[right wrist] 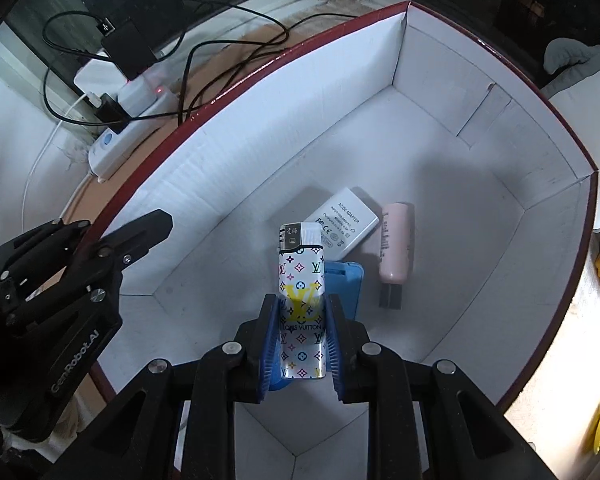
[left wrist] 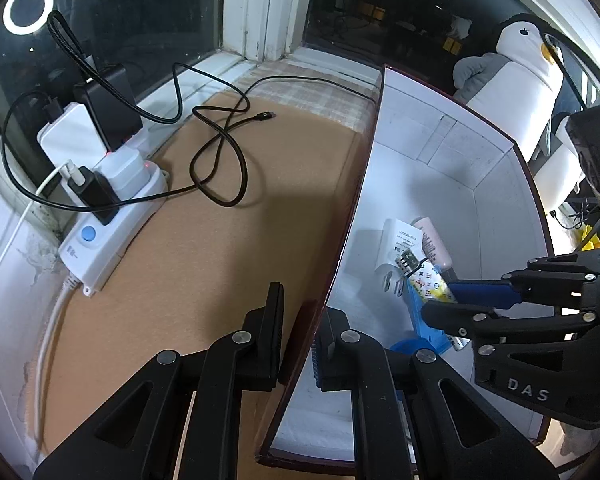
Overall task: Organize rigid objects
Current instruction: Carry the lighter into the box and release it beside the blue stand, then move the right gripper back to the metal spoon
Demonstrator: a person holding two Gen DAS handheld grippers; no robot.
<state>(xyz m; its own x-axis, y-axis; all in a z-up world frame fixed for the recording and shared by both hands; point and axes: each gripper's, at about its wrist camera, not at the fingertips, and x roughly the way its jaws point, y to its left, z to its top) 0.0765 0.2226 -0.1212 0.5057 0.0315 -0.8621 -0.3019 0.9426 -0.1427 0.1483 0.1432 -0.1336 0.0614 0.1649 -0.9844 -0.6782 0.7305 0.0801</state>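
Patterned lighter [right wrist: 302, 308] clamped between right fingers [right wrist: 269, 340], above box [right wrist: 260, 184]

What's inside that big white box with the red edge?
A white adapter, pink tube and blue item, partly hidden behind the patterned lighter gripped by the right tool.

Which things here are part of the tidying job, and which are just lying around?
Part of the job:
- lighter, clamped in the right tongs
- box, its wall pinched by the left tongs
- white adapter
- pink tube
- blue item

Lying about:
- power strip
- black cable
- plush penguin
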